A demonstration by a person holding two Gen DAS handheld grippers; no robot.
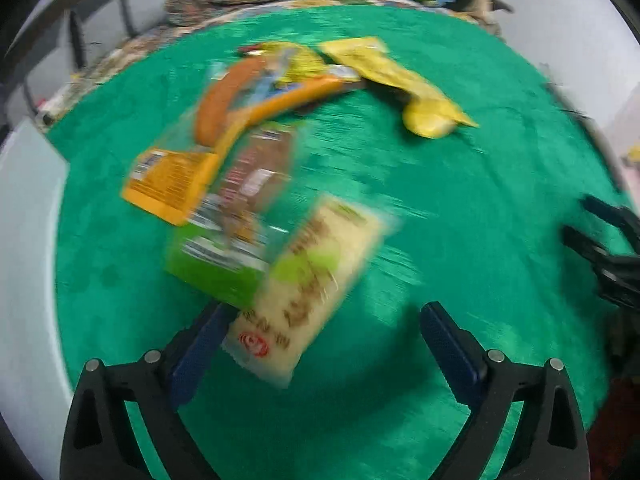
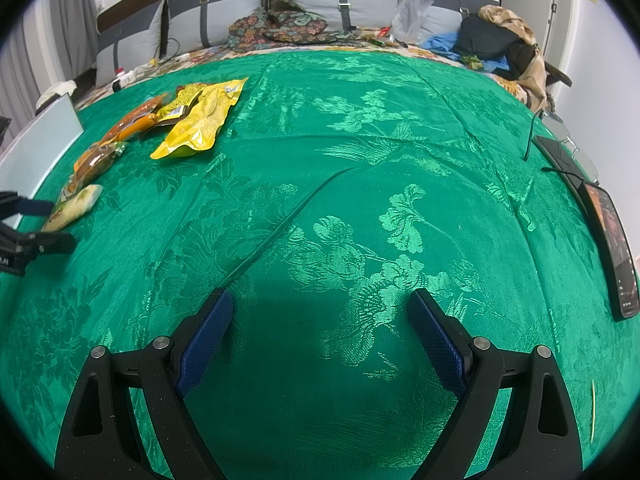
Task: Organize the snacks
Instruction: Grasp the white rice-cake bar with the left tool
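Note:
Snack packets lie in a row on the green bedspread point(image 1: 460, 208). In the blurred left wrist view, a pale cream packet point(image 1: 308, 292) lies nearest, partly between my fingers. Behind it sit a green-and-brown packet point(image 1: 236, 220), an orange packet point(image 1: 172, 180), a sausage point(image 1: 224, 96) and a yellow bag point(image 1: 404, 84). My left gripper point(image 1: 324, 320) is open, its left pad against the cream packet. My right gripper point(image 2: 320, 308) is open and empty over bare bedspread point(image 2: 360, 184). The yellow bag point(image 2: 200, 120) and cream packet point(image 2: 74, 206) lie far to its left, beside the left gripper point(image 2: 36, 220).
A grey-white board point(image 2: 40, 140) stands at the bed's left edge. A phone point(image 2: 612, 248) and black items lie at the right edge. Pillows, patterned cloth point(image 2: 276, 26), a plastic bag and clothes point(image 2: 500, 36) fill the headboard end. The right gripper shows at the left view's right edge point(image 1: 600, 248).

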